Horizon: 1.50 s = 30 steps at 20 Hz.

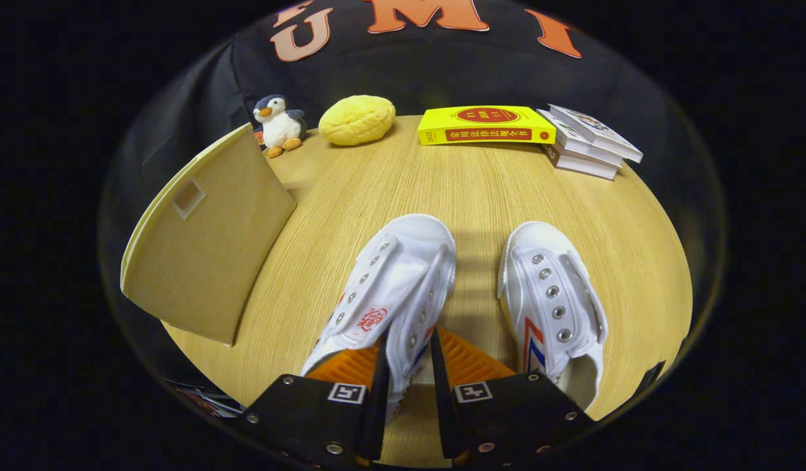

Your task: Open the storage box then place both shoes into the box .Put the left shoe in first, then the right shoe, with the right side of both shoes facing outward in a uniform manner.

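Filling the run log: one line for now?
tongs: shut on left shoe | right shoe: on table | storage box: closed

The heel of the left shoe [383,288] is hidden behind the gripper [407,366], whose fingers close on its side wall; whether both fingers press cannot be told. The heel of the right shoe [552,307] is partly covered by the gripper body. The inside of the storage box [203,245] is hidden by its lid. Print on the yellow book [485,125] and the stacked books [589,140] is too small to read.
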### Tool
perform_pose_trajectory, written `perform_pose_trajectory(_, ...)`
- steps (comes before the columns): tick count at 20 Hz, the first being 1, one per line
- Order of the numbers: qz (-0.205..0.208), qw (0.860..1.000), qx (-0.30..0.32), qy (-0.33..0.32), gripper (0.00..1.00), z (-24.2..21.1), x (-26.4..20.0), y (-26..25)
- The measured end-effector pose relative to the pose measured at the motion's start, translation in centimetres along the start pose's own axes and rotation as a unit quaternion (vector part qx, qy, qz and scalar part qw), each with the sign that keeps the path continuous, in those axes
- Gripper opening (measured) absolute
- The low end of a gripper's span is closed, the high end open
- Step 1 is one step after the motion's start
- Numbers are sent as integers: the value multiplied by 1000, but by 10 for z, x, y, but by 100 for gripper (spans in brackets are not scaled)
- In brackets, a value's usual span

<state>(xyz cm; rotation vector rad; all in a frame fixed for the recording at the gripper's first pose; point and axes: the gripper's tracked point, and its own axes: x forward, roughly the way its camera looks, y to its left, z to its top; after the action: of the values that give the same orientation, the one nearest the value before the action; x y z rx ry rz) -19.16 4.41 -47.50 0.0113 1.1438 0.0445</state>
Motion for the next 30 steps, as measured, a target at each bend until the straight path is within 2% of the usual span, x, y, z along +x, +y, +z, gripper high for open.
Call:
perform_pose_trajectory(1,-4,1000,5,-14,30,4,1,1)
perform_pose_trajectory(4,-13,999,32,-36,27,3,3,-3)
perform_pose_trajectory(6,-22,998,55,-37,18,4,3,-9)
perform_pose_trajectory(7,-23,997,67,-34,9,5,4,-9)
perform_pose_trajectory(9,-14,996,81,-27,3,9,4,-9)
perform_pose_trajectory(16,37,994,94,-35,1,45,-23,21)
perform_pose_trajectory(22,67,989,109,-70,1,109,-64,53)
perform_pose_trajectory(25,79,989,97,-77,1,136,-82,76)
perform_pose_trajectory(30,125,985,91,-82,1,171,-106,131)
